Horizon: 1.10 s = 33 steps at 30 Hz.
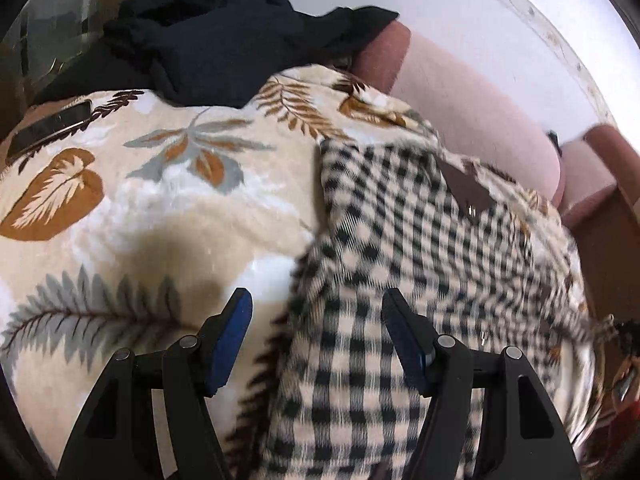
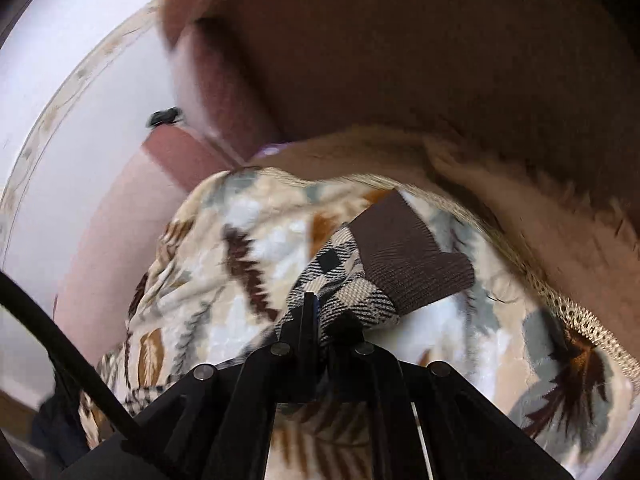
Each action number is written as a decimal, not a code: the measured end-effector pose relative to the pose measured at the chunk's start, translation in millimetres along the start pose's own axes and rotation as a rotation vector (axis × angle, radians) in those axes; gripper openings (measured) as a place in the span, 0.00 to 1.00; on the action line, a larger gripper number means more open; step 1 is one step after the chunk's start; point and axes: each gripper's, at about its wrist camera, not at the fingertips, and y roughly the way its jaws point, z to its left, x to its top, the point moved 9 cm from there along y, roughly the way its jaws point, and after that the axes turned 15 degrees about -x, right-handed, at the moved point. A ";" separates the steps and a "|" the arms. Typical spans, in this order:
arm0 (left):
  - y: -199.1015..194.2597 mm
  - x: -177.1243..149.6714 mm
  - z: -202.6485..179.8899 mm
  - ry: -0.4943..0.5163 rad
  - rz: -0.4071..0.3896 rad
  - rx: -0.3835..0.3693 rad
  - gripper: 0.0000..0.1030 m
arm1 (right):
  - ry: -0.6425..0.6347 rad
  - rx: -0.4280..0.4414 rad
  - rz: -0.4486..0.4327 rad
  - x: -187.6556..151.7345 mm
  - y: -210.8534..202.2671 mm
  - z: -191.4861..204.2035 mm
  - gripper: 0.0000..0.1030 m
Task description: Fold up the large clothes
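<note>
My right gripper is clamping the sleeve, by its ribbed brown cuff, of the black-and-cream checked woven garment lying on the leaf-patterned fleece blanket, while my left gripper is hovering over it, released.

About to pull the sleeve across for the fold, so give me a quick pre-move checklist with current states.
1. Right gripper shut on sleeve near the brown cuff: ok.
2. Left gripper open, gripping nothing, over the jacket: ok.
3. Jacket lying flat on the blanket: cannot tell, blurred.
4. Phone clear of the jacket: ok.
5. Dark garment clear of the jacket: ok.
6. Grip firm enough to hold under pull: cannot tell.
</note>
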 end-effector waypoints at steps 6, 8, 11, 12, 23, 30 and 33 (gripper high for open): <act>-0.4 13.0 30.6 -0.037 -0.050 0.017 0.65 | -0.284 0.188 -0.032 -60.3 -56.3 156.0 0.05; -2.3 15.9 44.0 -0.044 -0.057 0.048 0.65 | -0.376 0.259 -0.014 -98.6 -70.6 210.1 0.05; -6.6 24.7 54.5 -0.090 -0.076 0.009 0.65 | -0.513 0.359 0.041 -171.4 -84.0 287.8 0.05; -9.7 29.3 58.2 -0.103 -0.091 0.003 0.65 | -0.552 0.382 0.062 -196.8 -86.7 306.7 0.05; -28.0 56.9 80.7 -0.160 -0.174 0.002 0.65 | -0.973 0.445 0.204 -440.6 -78.1 428.7 0.07; -25.0 63.1 85.6 -0.211 -0.189 -0.023 0.65 | -1.063 0.526 0.212 -465.6 -94.0 421.4 0.15; -22.3 62.8 81.2 -0.196 -0.184 -0.016 0.65 | -1.162 0.576 0.178 -478.0 -116.9 413.0 0.37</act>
